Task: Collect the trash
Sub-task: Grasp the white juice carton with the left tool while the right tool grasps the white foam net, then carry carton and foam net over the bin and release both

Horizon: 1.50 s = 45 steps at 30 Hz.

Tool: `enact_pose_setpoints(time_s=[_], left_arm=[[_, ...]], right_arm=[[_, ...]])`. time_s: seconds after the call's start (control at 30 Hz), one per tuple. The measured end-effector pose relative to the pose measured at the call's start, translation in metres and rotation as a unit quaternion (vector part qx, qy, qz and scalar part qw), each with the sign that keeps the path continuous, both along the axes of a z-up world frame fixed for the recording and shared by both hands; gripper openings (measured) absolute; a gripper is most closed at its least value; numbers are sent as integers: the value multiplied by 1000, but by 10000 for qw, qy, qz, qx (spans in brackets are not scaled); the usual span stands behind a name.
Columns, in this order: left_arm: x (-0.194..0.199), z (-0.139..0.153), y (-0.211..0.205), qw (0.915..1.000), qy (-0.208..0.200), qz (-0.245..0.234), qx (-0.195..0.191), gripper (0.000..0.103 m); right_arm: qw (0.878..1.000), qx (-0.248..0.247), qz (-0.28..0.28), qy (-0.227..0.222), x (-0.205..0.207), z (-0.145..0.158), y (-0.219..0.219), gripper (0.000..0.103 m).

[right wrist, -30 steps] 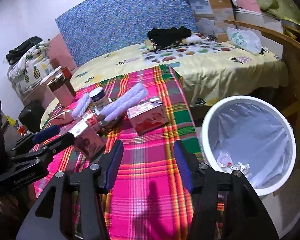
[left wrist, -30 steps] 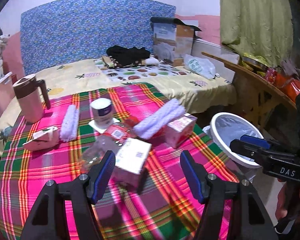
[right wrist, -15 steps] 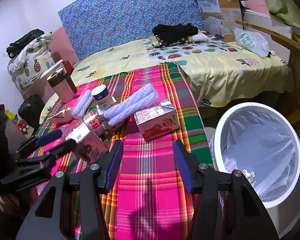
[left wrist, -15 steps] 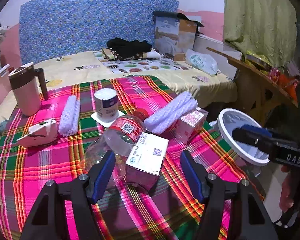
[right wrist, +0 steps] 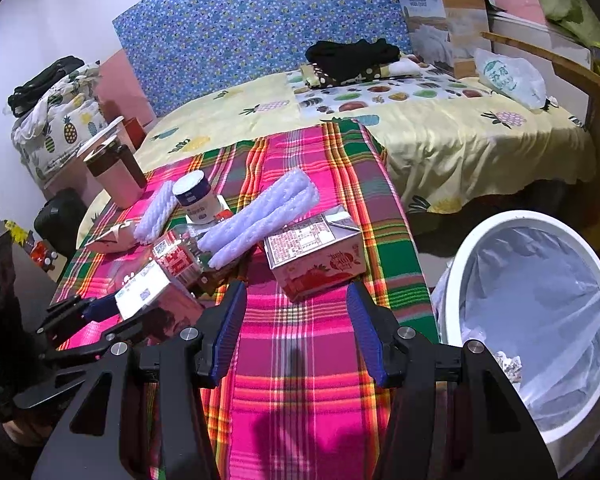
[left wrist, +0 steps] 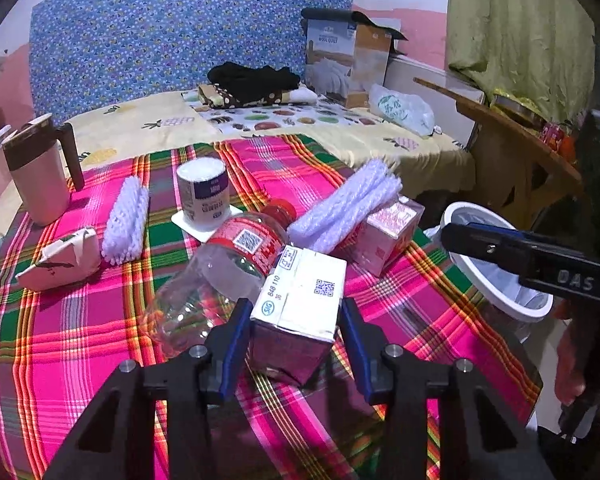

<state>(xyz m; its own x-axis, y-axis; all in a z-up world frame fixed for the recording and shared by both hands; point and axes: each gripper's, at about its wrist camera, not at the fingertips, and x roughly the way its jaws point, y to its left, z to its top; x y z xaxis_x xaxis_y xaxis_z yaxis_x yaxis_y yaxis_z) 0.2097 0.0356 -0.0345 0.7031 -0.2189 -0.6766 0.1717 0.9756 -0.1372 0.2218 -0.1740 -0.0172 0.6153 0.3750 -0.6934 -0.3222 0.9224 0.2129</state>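
Note:
On the plaid tablecloth [left wrist: 80, 344] lie a pink drink carton with a white end [left wrist: 300, 300], an empty clear bottle with a red label [left wrist: 228, 264], a second pink carton [right wrist: 316, 248], white foam sleeves [left wrist: 348, 204] and crumpled paper [left wrist: 60, 260]. My left gripper [left wrist: 292, 344] is open, its blue pads on either side of the near carton, not pressing it. My right gripper [right wrist: 296, 328] is open and empty above the cloth, just short of the second carton. A white bin with a liner [right wrist: 540, 320] stands to the right of the table and holds some scraps.
A pink jug with a brown lid [left wrist: 40, 172] and a small white tub [left wrist: 202, 192] stand at the table's back. A bed [right wrist: 440, 120] lies behind, with a wooden table [left wrist: 520, 140] to the right.
My left gripper has moved forward so the near carton now sits between its pads. My right gripper has drifted left, toward the second carton and away from the bin.

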Motion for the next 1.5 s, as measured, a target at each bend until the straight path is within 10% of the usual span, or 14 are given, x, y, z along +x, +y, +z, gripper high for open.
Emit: enact_pose_setpoints(time_s=[0.6,0.9,1.5], left_arm=[[3,22,14,9995,-250,20,-215,44],[1,21,12,9995,-229,31,-219,44],[-10,44,4,9990,-419,27,-165,44]], right_arm=[[9999,-18,114,89,57,-8,17,53],[9993,17,313,182,51,-4,23,11],[9983,387,321,-295,21,33,11,8]])
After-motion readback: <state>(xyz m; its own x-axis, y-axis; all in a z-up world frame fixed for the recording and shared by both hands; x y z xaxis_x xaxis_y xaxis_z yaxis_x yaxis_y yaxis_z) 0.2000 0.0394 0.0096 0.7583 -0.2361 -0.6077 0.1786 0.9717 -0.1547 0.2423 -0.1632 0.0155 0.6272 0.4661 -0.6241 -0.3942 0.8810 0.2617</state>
